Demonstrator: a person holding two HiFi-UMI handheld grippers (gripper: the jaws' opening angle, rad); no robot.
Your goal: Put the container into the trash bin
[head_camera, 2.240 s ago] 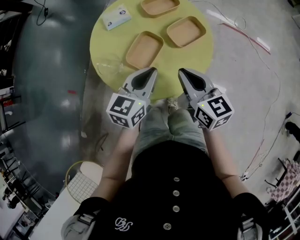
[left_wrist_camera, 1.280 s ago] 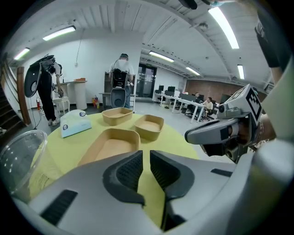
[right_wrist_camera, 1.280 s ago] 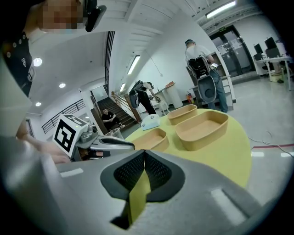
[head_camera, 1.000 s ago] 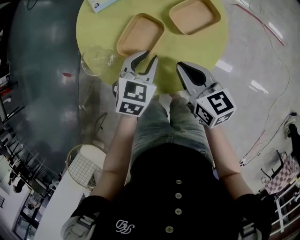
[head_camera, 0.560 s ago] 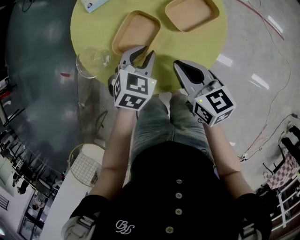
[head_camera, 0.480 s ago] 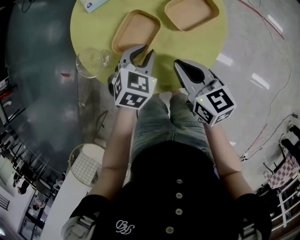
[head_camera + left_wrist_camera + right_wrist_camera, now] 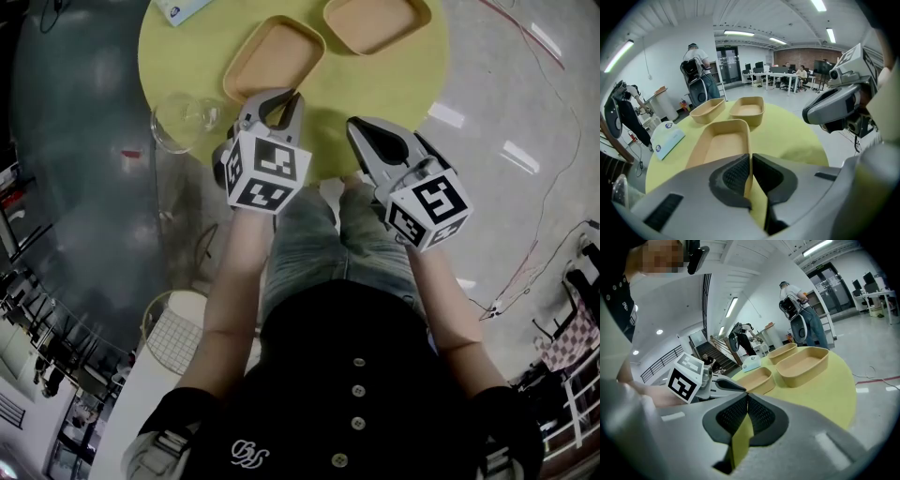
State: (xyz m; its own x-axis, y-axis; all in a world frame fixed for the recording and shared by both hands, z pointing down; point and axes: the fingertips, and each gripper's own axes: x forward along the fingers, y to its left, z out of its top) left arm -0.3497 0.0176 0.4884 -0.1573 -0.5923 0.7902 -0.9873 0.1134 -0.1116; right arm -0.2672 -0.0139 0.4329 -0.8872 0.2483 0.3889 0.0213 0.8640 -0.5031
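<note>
Three tan containers lie on the round yellow table point(image 7: 375, 84). Nearest me is one container point(image 7: 274, 58) point(image 7: 719, 145), and my left gripper point(image 7: 281, 97) point(image 7: 750, 158) sits at its near edge. The jaws are closing, and the thin tan rim stands pinched between the ribbed pads. My right gripper point(image 7: 357, 127) point(image 7: 746, 397) hovers over the table's near edge, shut, with nothing in it. The wire trash bin point(image 7: 176, 333) stands on the floor at my lower left.
A second container point(image 7: 375, 21) point(image 7: 802, 364) and a third point(image 7: 707, 110) lie farther back. A clear plastic cup point(image 7: 184, 122) sits at the table's left edge, and a white-and-blue tissue pack point(image 7: 668, 138) lies beyond it. Cables run across the floor at right.
The left gripper's jaws stood open over the container's near rim and have since come together on it. The right gripper has not moved.
</note>
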